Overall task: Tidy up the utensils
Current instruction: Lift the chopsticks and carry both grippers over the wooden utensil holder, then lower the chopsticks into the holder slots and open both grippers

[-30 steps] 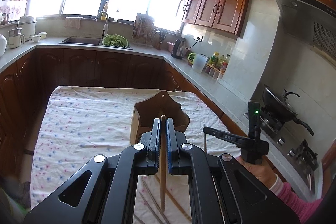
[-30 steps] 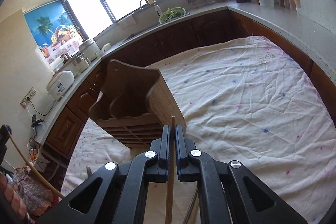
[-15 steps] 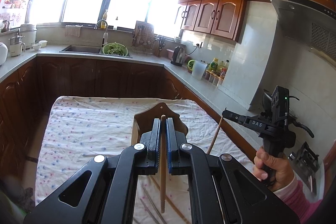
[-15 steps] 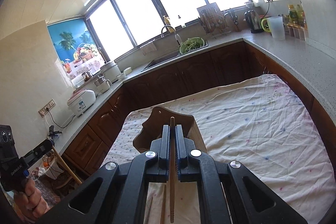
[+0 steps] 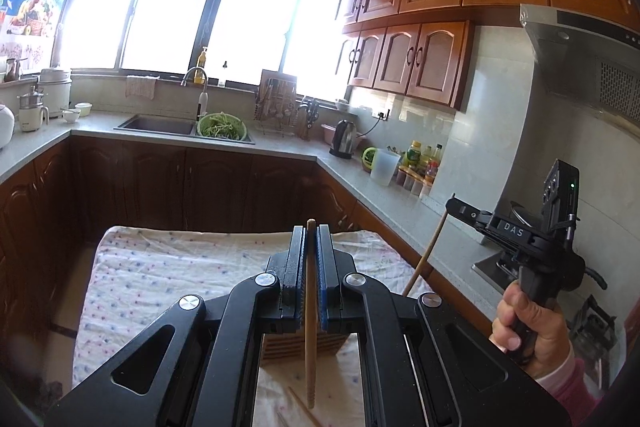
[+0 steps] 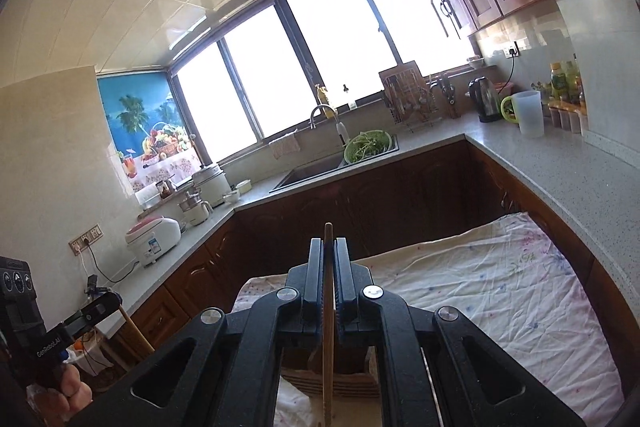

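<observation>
My left gripper (image 5: 310, 235) is shut on a wooden chopstick (image 5: 309, 327) that hangs down through the jaws. Below it, the wooden utensil holder (image 5: 300, 345) shows only as a slatted strip behind the gripper body. My right gripper (image 6: 328, 247) is shut on another wooden chopstick (image 6: 328, 339), raised above the same holder (image 6: 332, 383). The right gripper also shows in the left wrist view (image 5: 454, 205) with its chopstick (image 5: 426, 255) slanting down. Loose chopsticks (image 5: 302, 407) lie on the cloth.
The table wears a white dotted cloth (image 5: 160, 267). Brown cabinets and a grey counter (image 6: 560, 171) run around it, with a sink (image 5: 160, 125), a green colander (image 5: 222, 127), a kettle (image 5: 344, 139) and a stove (image 5: 592, 323) at the right.
Both grippers have lifted and tilted upward with their chopsticks. The holder has slid from in front of the fingertips to beneath the gripper bodies.
</observation>
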Available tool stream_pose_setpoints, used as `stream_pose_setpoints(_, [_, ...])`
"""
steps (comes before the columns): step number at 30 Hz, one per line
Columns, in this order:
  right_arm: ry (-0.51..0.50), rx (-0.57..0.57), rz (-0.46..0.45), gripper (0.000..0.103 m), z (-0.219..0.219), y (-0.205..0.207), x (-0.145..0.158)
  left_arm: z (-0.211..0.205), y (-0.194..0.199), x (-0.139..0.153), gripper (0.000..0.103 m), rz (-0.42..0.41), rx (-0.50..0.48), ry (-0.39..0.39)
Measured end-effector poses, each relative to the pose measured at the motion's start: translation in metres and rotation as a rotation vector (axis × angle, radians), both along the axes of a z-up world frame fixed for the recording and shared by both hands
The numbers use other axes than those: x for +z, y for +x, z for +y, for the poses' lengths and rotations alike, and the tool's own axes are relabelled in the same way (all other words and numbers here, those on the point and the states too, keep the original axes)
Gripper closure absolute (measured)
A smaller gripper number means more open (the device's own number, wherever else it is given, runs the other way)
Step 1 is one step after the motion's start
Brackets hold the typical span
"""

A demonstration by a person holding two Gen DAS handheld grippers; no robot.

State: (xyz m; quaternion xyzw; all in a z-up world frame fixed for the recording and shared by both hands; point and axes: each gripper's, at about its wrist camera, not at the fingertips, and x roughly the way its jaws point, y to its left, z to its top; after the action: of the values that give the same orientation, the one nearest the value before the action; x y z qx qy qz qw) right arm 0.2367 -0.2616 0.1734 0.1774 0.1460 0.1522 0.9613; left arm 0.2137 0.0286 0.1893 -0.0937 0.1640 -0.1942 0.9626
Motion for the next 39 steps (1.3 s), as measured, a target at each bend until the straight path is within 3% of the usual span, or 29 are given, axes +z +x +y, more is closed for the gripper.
stream_pose_setpoints(6, [-0.011, -0.026, -0.042, 0.099, 0.000, 0.020, 0.012, -0.005, 0.036, 0.011, 0.099, -0.040, 0.030, -0.016])
stream_pose_setpoints(12, [-0.008, -0.048, -0.064, 0.099, -0.001, 0.046, 0.006, -0.008, 0.071, 0.003, 0.099, -0.061, 0.076, -0.036])
stream_pose_setpoints(21, [0.011, -0.085, -0.049, 0.099, 0.007, 0.069, -0.054, -0.009, 0.105, -0.063, 0.099, -0.038, 0.170, -0.065])
stream_pose_setpoints(27, [0.028, -0.093, -0.016, 0.099, 0.012, 0.075, -0.090, -0.015, 0.110, -0.101, 0.099, 0.020, 0.169, -0.053])
stream_pose_setpoints(39, [0.022, -0.085, 0.053, 0.098, 0.007, 0.083, -0.094, -0.018, 0.114, -0.095, 0.098, 0.034, 0.158, -0.031])
